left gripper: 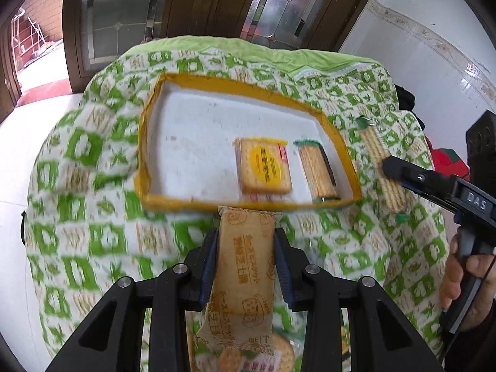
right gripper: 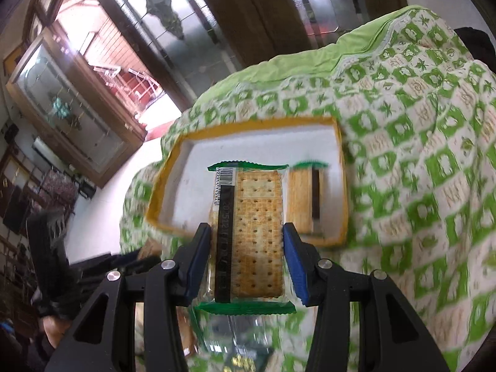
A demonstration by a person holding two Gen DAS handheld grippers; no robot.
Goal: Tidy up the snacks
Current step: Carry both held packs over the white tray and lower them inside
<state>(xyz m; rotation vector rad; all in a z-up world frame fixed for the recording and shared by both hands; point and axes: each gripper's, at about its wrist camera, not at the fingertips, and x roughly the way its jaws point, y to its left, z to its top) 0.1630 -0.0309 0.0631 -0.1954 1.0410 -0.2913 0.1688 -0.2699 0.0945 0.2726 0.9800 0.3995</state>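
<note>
Wooden doors (left gripper: 198,3) with leaded glass panels (left gripper: 121,15), white tiled floor (left gripper: 18,161), daylight outside.

"DAS" on the right gripper (left gripper: 400,172); "CHEESE" on the tan cracker packet (left gripper: 245,266).

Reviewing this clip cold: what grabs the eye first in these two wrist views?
Each hand-held gripper is shut on a snack: the left hand-held gripper clamps a tan cheese biscuit packet, the right hand-held gripper a green-edged cracker pack. Ahead, on a green patterned quilt, sits a yellow-rimmed tray already holding two packs.
</note>
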